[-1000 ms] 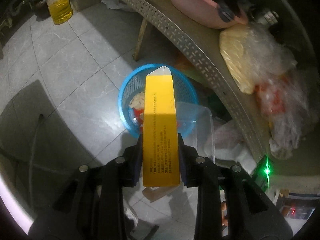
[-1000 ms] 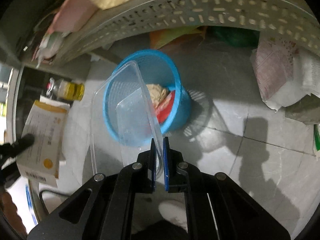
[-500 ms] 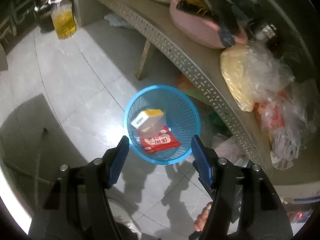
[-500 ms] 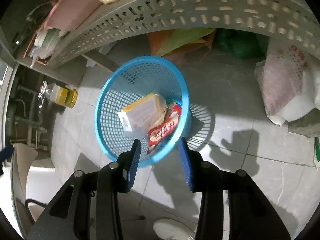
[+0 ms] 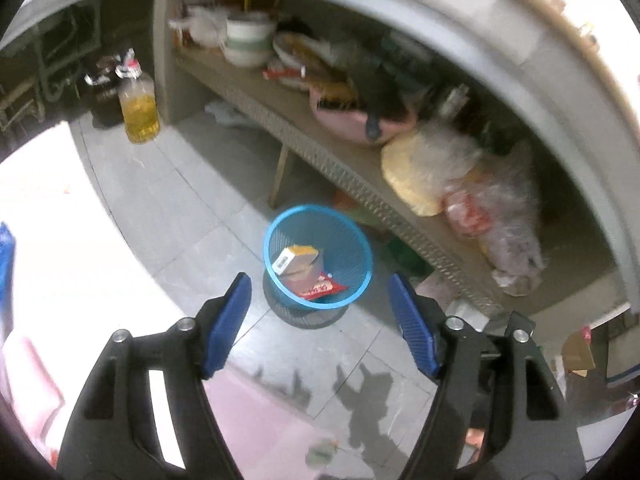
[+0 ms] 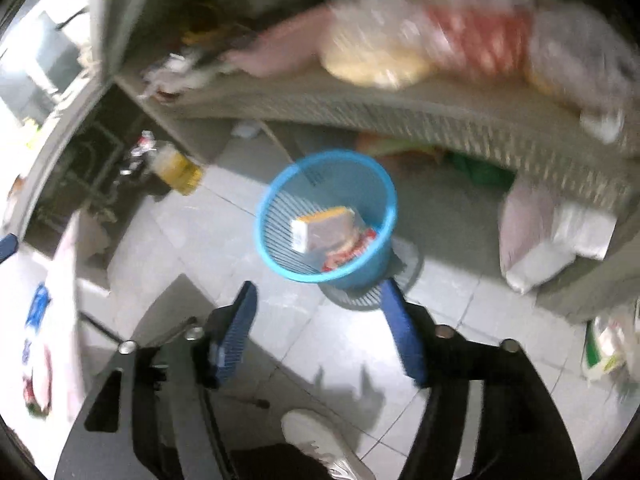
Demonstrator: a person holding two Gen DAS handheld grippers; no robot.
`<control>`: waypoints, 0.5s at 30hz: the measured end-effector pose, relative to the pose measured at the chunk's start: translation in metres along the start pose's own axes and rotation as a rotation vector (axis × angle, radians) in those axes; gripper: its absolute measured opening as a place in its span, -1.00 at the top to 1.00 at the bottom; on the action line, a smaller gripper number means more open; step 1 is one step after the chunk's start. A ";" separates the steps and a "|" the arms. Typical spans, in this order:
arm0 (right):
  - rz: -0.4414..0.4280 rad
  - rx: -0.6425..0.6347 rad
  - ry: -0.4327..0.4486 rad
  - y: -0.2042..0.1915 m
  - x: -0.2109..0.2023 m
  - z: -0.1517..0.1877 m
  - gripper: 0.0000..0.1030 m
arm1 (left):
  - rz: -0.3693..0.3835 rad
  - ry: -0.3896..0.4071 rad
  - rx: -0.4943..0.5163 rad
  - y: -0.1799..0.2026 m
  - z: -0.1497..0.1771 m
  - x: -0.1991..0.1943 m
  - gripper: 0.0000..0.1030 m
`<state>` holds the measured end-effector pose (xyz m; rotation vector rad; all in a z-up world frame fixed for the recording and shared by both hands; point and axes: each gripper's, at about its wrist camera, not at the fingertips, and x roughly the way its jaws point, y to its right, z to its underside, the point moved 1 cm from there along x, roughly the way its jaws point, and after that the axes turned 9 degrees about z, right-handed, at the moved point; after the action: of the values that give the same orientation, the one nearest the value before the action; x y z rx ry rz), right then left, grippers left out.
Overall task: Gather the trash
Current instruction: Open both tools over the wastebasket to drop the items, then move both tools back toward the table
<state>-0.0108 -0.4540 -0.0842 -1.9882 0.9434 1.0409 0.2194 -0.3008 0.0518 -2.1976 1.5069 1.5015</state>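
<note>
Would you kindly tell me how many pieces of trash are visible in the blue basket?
2: a yellow carton lying in the blue basket, and a red wrapper beside it. More may be hidden underneath.

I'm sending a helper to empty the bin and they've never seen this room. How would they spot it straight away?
Find the long perforated metal shelf piled with plastic bags; the blue mesh basket stands on the tiled floor just in front of it, near the shelf's leg. It is the only bright blue round thing there, and holds a yellow carton and a red wrapper.
</note>
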 end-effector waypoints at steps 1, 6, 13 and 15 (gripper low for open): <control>-0.016 -0.025 0.027 -0.006 -0.015 -0.001 -0.37 | 0.003 0.023 0.005 0.001 0.007 -0.016 -0.36; -0.133 -0.150 0.111 -0.043 -0.074 -0.001 -0.45 | 0.004 0.146 0.027 -0.002 0.058 -0.102 -0.43; -0.324 -0.351 0.124 -0.104 -0.124 0.015 -0.45 | -0.104 0.253 -0.016 -0.037 0.143 -0.199 -0.50; -0.372 -0.413 0.114 -0.122 -0.131 0.024 -0.45 | -0.142 0.267 -0.056 -0.053 0.170 -0.221 -0.51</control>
<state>0.0285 -0.3374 0.0478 -2.4638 0.4024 0.9701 0.1390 -0.0343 0.1063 -2.5626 1.3514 1.2653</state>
